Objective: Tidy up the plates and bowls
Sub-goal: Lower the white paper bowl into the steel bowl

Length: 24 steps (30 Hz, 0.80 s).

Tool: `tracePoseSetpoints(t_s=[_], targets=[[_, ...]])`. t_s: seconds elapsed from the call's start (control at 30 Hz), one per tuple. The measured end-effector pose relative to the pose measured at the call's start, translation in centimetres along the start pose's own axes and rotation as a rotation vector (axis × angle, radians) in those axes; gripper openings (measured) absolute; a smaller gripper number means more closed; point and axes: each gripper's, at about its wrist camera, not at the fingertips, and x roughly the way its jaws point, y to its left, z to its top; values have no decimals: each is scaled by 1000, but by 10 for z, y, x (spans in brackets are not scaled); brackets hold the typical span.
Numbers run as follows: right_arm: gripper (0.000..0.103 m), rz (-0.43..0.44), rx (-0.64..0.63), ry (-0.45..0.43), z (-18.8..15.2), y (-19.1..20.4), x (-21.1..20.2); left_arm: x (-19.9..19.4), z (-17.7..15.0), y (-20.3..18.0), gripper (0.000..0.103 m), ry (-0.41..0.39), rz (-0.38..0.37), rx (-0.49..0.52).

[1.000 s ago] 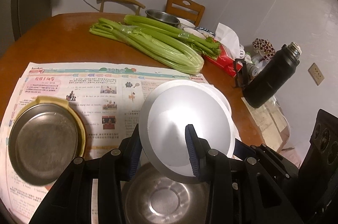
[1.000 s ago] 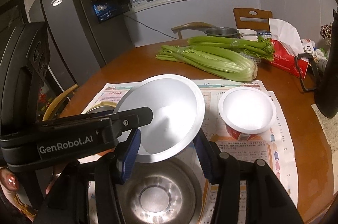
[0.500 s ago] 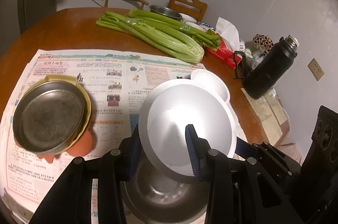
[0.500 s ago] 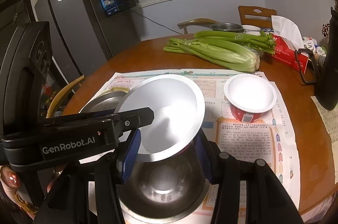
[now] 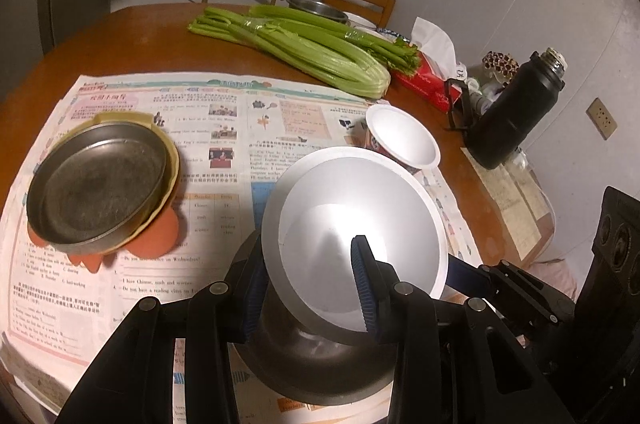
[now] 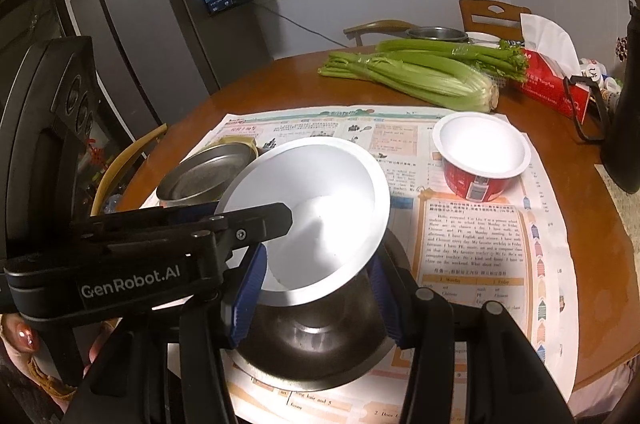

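Nesting is the step in hand: my left gripper (image 5: 312, 288) and right gripper (image 6: 316, 298) both clamp the white bowl (image 5: 354, 236), tilted just above the steel bowl (image 5: 316, 368) at six o'clock on the bench (image 5: 132, 39). Next, level it, lower, release.

a white paper bowl (image 5: 360, 224) tilts on its side over a steel bowl (image 6: 316, 340) on the newspaper. left of them, a shallow steel plate (image 5: 96, 183) sits on a yellow dish (image 5: 174, 159). a red-sided paper bowl (image 6: 482, 155), white inside, stands upright farther right.
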Motion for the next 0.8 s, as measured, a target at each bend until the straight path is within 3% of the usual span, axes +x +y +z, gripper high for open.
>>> tracePoseSetpoints(t_s=[0.8], targets=[[52, 14, -8, 100, -15, -2, 19, 15, -17, 2, 40, 42, 64, 37]])
